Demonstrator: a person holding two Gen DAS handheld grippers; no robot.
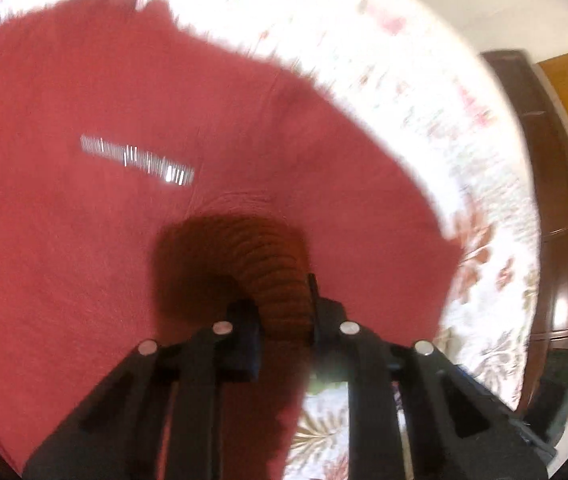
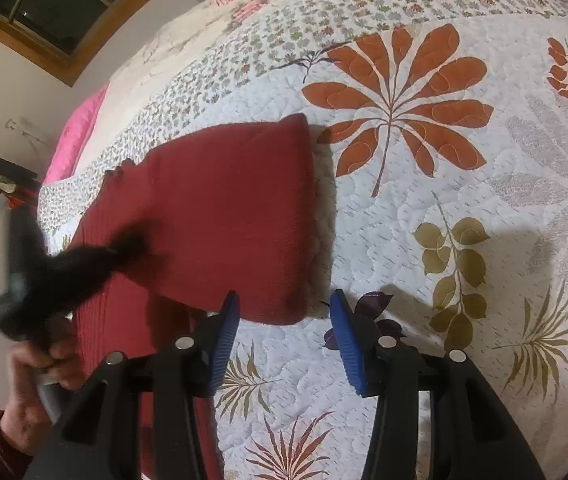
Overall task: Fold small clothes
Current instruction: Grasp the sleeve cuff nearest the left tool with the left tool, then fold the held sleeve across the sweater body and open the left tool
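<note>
A dark red garment (image 1: 124, 220) with a white printed strip fills most of the blurred left wrist view. My left gripper (image 1: 284, 312) is shut on a ribbed red edge (image 1: 280, 276) of it, bunched between the black fingers. In the right wrist view the same red garment (image 2: 236, 208) lies partly folded on the quilt, its right edge straight. My right gripper (image 2: 286, 340) hovers open just in front of the garment's near right corner, blue pads (image 2: 226, 344) apart with nothing between them. A hand (image 2: 40, 364) holds the blurred left gripper (image 2: 60, 276) at the garment's left side.
A white quilt (image 2: 424, 200) with orange, olive and grey leaf prints covers the bed. A pink pillow (image 2: 80, 132) lies at the far left edge. Dark wooden furniture (image 1: 552, 208) stands beside the bed. A window (image 2: 60, 12) and wall sit behind.
</note>
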